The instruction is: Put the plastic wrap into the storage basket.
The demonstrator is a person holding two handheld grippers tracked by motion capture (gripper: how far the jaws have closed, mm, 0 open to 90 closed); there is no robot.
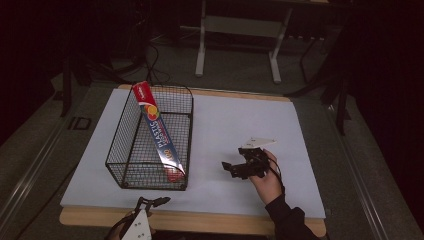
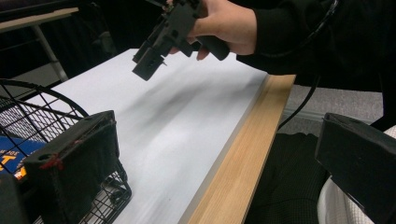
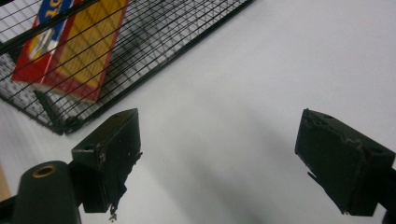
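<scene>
Right gripper (image 1: 231, 167): I hold it low over the bare white sheet, lower right of centre in the high view, jaws spread wide with nothing between them.
Left gripper (image 1: 152, 202): at the bottom edge of the high view, by the wooden table edge (image 1: 210, 220); its own view shows both jaws well apart and empty.
Plastic wrap box (image 1: 157, 131): it leans diagonally inside the wire basket (image 1: 131, 172), red top end poking over the upper left rim, lower end down in the near right corner.
Basket place: left half of the white sheet (image 1: 235, 125), well apart from my right gripper.
Risk one: if I reach in sideways, a jaw may catch the mesh and drag the whole basket across the sheet.
Risk two: the box stands tilted, so a pinch near one end could lever it and let it slide or tip out.
Risk three: its glossy cardboard probably slips under a shallow grip.
</scene>
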